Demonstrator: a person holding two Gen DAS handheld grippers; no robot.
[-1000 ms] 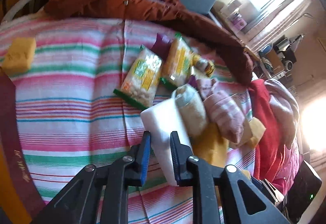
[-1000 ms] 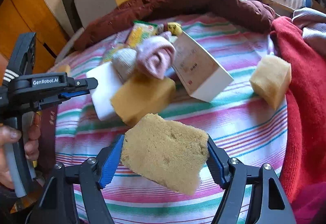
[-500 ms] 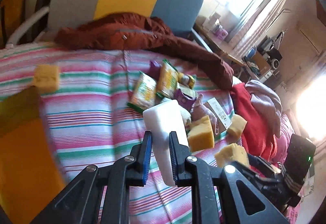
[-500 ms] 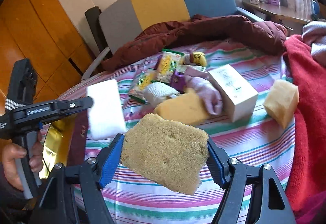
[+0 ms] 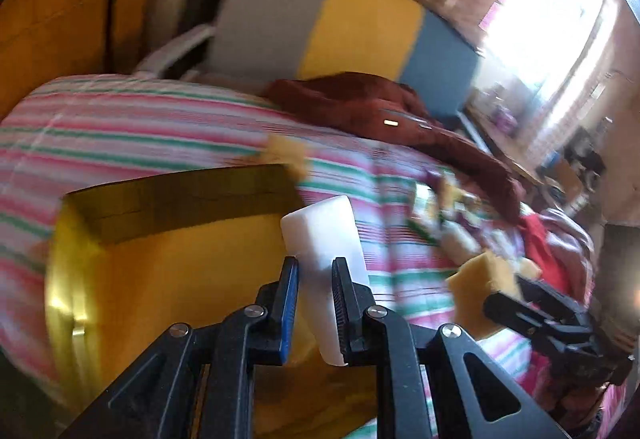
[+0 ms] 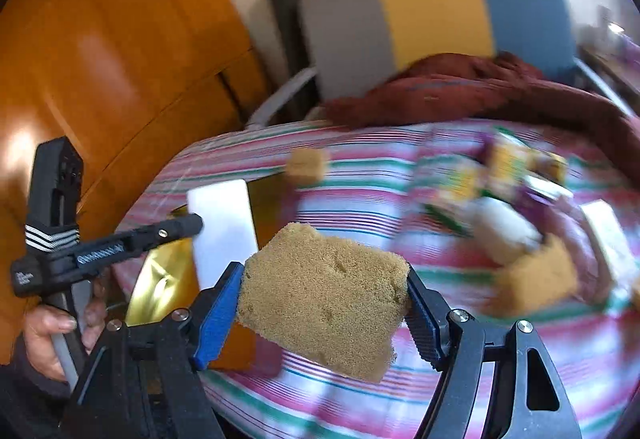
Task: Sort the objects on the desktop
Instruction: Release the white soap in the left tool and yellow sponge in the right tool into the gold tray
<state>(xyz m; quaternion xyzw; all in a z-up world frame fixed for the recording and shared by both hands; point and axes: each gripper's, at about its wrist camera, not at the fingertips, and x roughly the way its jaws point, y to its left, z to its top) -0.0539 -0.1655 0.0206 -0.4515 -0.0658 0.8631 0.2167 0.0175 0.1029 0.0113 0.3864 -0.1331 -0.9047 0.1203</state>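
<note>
My left gripper (image 5: 314, 303) is shut on a white foam block (image 5: 326, 255) and holds it above a shiny gold box (image 5: 168, 263) at the table's left edge. The block also shows in the right wrist view (image 6: 222, 231), held by the left gripper (image 6: 192, 227). My right gripper (image 6: 324, 303) is shut on a tan sponge (image 6: 324, 299), lifted over the striped tablecloth (image 6: 400, 175). That sponge shows in the left wrist view (image 5: 478, 291) too.
A small sponge cube (image 6: 306, 165) lies behind the gold box (image 6: 160, 279). Snack packets (image 6: 480, 171), rolled socks (image 6: 504, 227), another sponge (image 6: 536, 279) and a white box (image 6: 608, 235) are piled at the right. A dark red jacket (image 6: 460, 91) and a chair (image 6: 420, 19) are behind.
Both grippers have swung left with their loads. The white block is now over the gold box, and the pile of objects has shifted to the right of both views.
</note>
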